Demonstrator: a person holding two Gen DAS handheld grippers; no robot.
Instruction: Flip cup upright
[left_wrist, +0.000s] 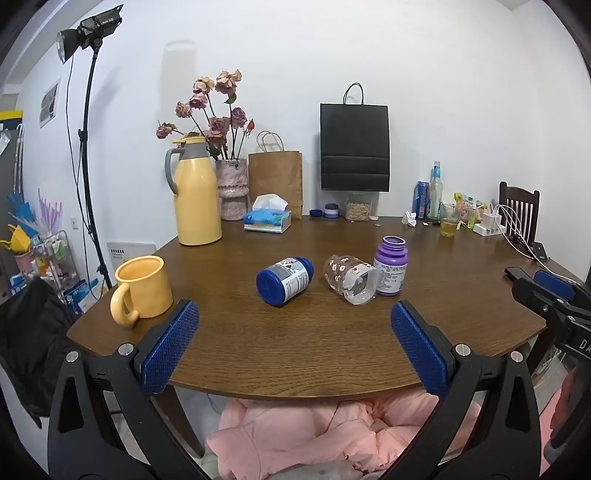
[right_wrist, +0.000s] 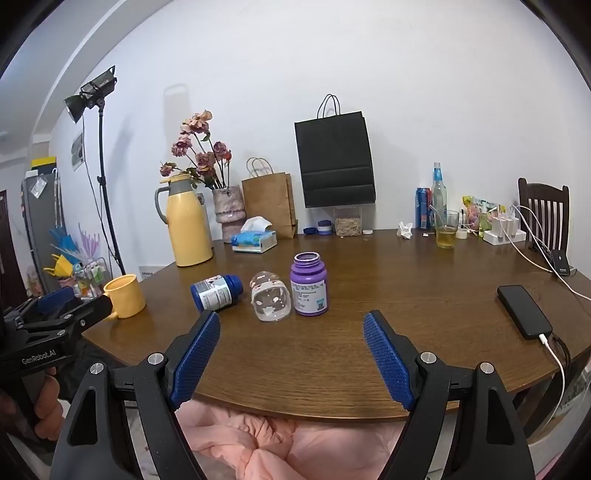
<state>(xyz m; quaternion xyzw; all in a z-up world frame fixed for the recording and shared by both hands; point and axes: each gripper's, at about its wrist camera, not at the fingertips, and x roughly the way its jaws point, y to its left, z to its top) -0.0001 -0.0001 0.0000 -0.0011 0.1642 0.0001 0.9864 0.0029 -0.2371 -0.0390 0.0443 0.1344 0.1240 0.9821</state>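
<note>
Left claw (left_wrist: 294, 343): released, nothing between its blue, cross-hatched rubber pads (left_wrist: 170, 345); black frame with silver bolts. It hovers at the near edge of the desk (left_wrist: 295, 354), lower centre of the frame.

Right claw (right_wrist: 291, 354): likewise spread wide and empty, same textured blue pads (right_wrist: 386, 360). Its view shows the left unit's black body at left, printed "GenRobot.AI".

Cup (left_wrist: 350, 278): clear glass, small floral print, lying on its side at frame centre, open mouth toward the camera, touching or just beside the purple bottle (left_wrist: 389, 266).

Purple bottle: upright plastic cylinder, cap off, white label, text too small to read.

Blue bottle (left_wrist: 285, 281): on its side left of the cup, capped, label unreadable.

Yellow mug (left_wrist: 141, 289): matte, upright, centre left of frame.

Desk: dark wood grain, rounded near edge.

Yellow thermos (left_wrist: 195, 192), smooth, grey handle, upper left. Black phone (right_wrist: 523, 311) on a white cable, right in the right-wrist view.
</note>
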